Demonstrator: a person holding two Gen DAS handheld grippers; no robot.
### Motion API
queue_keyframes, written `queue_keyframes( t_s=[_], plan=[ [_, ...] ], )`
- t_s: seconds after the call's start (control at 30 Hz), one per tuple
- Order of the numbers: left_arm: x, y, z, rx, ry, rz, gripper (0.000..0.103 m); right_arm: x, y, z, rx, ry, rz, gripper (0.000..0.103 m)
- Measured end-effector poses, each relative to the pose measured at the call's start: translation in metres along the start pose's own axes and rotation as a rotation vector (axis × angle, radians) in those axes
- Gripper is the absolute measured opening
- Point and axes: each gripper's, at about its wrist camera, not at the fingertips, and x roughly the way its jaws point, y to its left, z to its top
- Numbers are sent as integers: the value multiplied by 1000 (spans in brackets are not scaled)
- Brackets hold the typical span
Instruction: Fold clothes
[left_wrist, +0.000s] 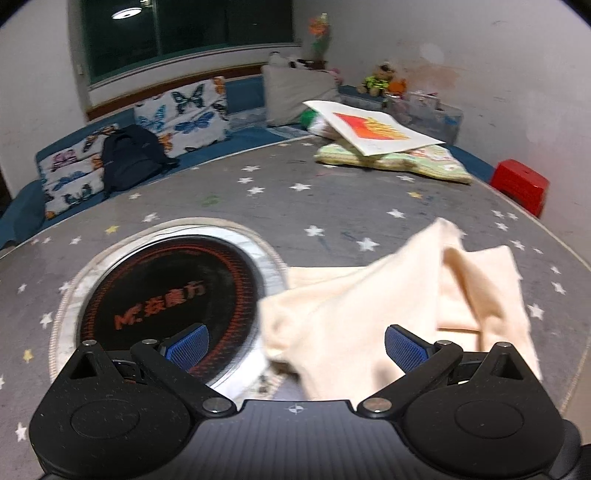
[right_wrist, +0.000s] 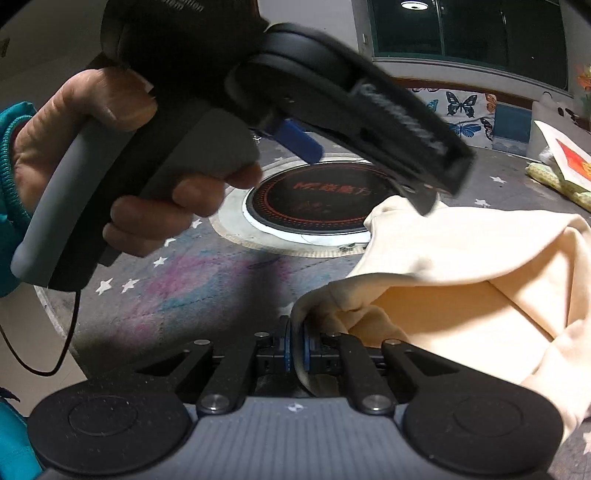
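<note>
We can read one marking: orange lettering across the middle of the black round plate (left_wrist: 162, 291) set into the star-patterned tabletop. It begins with the Latin letters "Mr." followed by three Chinese characters too soft for us to make out. Seen from the left wrist, the plate lies just ahead of the left-hand jaw; from the right wrist it sits well ahead of the jaws, where the same lettering (right_wrist: 317, 185) shows smaller. White print on the other gripper's body (right_wrist: 184, 5) is cut off and unreadable.

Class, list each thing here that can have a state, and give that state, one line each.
Left tongs: open, holding nothing.
Right tongs: shut on the garment's edge.
Cream fabric garment: rumpled, partly folded, lying on the table.
Dark blue backpack: leaning against the butterfly-print cushions.
</note>
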Motion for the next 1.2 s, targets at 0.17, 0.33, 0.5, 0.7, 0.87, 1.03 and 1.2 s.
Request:
queue_keyframes(
  t_s=[0.17,0.33,0.5,0.7,0.87,1.03,1.2],
  plan=[
    [-4,-18,4,58,-24,-58,103,-10,-6,2,26,-24,3,15],
    [0,-26,9,91,-36,-89,103,-37,-17,2,68,-70,-16,20],
    [7,-31,9,105,-33,-118,102,-79,-49,1,117,-130,-145,22],
    [24,-52,16,186,-46,-154,98,-106,-99,10,221,-198,-324,22],
    [42,-72,21,269,-59,-190,96,-106,-132,17,290,-218,-344,22],
    [64,-79,20,331,-28,-165,74,-91,-144,25,295,-198,-342,22],
    [67,-67,20,320,-30,-148,38,-73,-146,30,272,-157,-338,22]
  ],
)
